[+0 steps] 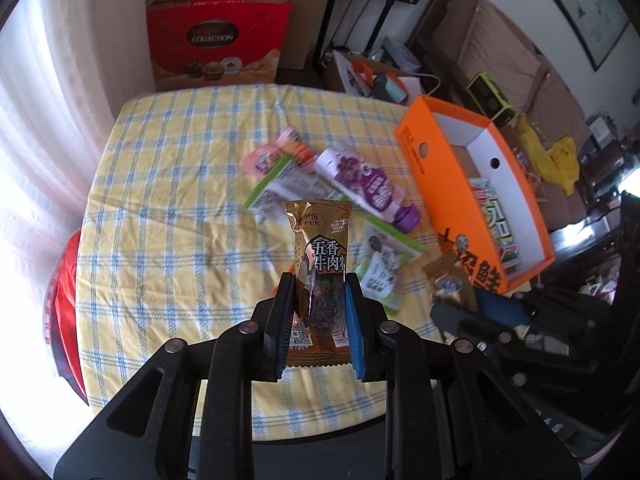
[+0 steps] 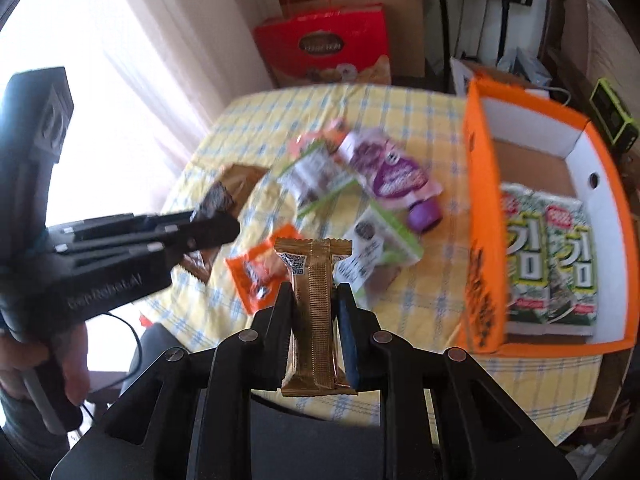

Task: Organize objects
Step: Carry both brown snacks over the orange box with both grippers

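In the left wrist view, the left gripper point(image 1: 318, 280) is seen clamped on a gold beef-jerky pack point(image 1: 320, 248), held upright at centre frame above the yellow-and-blue checked tablecloth point(image 1: 180, 168); "五香牛肉" and "FEN" can be read on its front, w/ a QR code low down. In the right wrist view, the right gripper point(image 2: 314, 292) is clamped on a second gold pack point(image 2: 314, 300), seam side and a QR code shown, no front text visible. Only the right view shows the inside of the orange box point(image 2: 480, 184) at right of frame: two green seaweed packs point(image 2: 544, 260) w/ large Korean lettering lie side by side at its near end. In the left view that box point(image 1: 432, 168) is seen from outside, its contents mostly hidden; black characters are printed on its side, not fully legible. Loose on the cloth betw. grippers and box: a purple spouted pouch point(image 2: 396, 180), a green-edged white packet point(image 2: 376, 252) and, clear only in the right view, an orange sachet point(image 2: 260, 272) at lower centre. A red "COLLECTION" gift box point(image 1: 218, 40) stands at upper left behind the table. The left gripper is also seen from the side at left of the right view point(image 2: 216, 220), a dark pack in its grip.
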`<state>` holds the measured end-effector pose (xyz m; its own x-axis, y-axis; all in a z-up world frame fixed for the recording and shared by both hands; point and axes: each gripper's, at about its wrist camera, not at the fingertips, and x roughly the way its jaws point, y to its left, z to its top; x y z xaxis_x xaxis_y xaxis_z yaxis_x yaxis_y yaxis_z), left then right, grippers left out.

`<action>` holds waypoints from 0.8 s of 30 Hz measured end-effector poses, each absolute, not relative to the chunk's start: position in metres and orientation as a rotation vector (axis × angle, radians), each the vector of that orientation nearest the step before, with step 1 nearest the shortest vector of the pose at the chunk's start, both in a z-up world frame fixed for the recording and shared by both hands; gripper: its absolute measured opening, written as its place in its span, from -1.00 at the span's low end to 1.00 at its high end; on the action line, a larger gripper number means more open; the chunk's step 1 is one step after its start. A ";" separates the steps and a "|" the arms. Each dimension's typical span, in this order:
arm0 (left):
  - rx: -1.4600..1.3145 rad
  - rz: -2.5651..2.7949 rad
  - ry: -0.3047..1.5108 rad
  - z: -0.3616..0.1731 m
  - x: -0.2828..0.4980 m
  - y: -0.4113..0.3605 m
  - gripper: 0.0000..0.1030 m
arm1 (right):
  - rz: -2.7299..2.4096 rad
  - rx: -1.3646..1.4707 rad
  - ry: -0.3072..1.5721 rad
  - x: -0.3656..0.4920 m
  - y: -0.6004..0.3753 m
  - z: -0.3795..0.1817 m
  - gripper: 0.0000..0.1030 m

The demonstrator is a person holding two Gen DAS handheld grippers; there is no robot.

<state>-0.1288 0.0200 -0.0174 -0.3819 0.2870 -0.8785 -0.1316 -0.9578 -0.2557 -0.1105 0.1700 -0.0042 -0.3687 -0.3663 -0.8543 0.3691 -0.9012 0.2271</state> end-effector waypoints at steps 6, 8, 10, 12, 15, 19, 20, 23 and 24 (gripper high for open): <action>-1.535 2.396 -0.184 -0.002 -0.133 0.045 -0.57 | -2.352 1.400 -0.017 -0.117 0.197 0.019 -0.60; -1.522 2.388 -0.178 0.002 -0.136 0.056 -0.57 | -2.378 1.388 -0.035 -0.121 0.208 0.028 -0.60; -1.509 2.374 -0.179 0.007 -0.138 0.068 -0.57 | -2.398 1.381 -0.053 -0.125 0.220 0.032 -0.60; -1.496 2.359 -0.173 0.010 -0.141 0.083 -0.57 | -2.426 1.379 -0.079 -0.129 0.234 0.037 -0.60; -1.480 2.336 -0.160 0.014 -0.143 0.105 -0.57 | -2.464 1.389 -0.126 -0.134 0.259 0.041 -0.60; -1.472 2.305 -0.140 0.017 -0.150 0.133 -0.57 | -2.506 1.407 -0.168 -0.138 0.289 0.043 -0.60; -1.470 2.301 -0.134 0.017 -0.153 0.140 -0.57 | -2.516 1.416 -0.179 -0.140 0.297 0.043 -0.60; -1.473 2.281 -0.137 0.017 -0.168 0.159 -0.57 | -2.528 1.439 -0.209 -0.149 0.314 0.041 -0.60; -1.476 2.277 -0.142 0.016 -0.172 0.164 -0.57 | -2.533 1.445 -0.214 -0.153 0.319 0.041 -0.60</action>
<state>-0.1718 0.1636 0.0157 -0.3472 0.3994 -0.8485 -0.2911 -0.9060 -0.3074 -0.1526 0.3185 0.0407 -0.4937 -0.2585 -0.8303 0.1157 -0.9658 0.2319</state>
